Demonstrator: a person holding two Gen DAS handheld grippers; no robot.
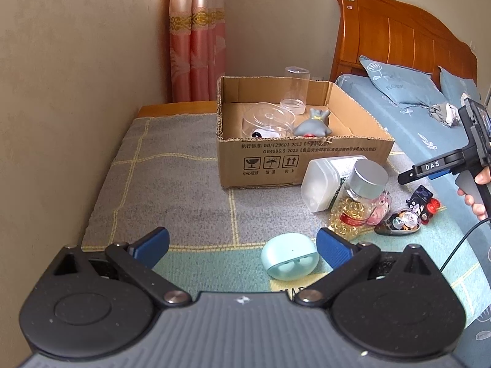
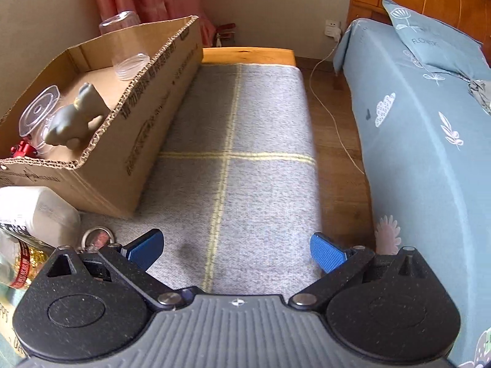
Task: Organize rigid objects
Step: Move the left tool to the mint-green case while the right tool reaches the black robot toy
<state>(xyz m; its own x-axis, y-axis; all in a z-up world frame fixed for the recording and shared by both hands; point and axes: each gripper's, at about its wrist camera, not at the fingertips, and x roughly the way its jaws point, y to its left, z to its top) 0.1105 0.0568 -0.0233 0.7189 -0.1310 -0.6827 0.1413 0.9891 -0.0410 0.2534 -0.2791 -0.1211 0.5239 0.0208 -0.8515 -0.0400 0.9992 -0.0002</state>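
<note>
The bed (image 2: 429, 122) runs along my right. On the bench (image 1: 172, 190) the cardboard box (image 1: 294, 156) holds a grey toy (image 1: 313, 124); bottles (image 1: 359, 196) crowd beside it. The earbud case (image 1: 290, 256) lies between my left claw (image 1: 242, 245), spread empty; right claw (image 2: 236, 250) likewise wide.

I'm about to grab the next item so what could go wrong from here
1. The mint earbud case sits nearer the right finger of the open left gripper; closing off-centre could squirt the smooth shell away.
2. The capsule jar leans on the white bottle among small toys; nudging one may topple the rest.
3. The clear cup in the cardboard box could tip if items drop in.
</note>
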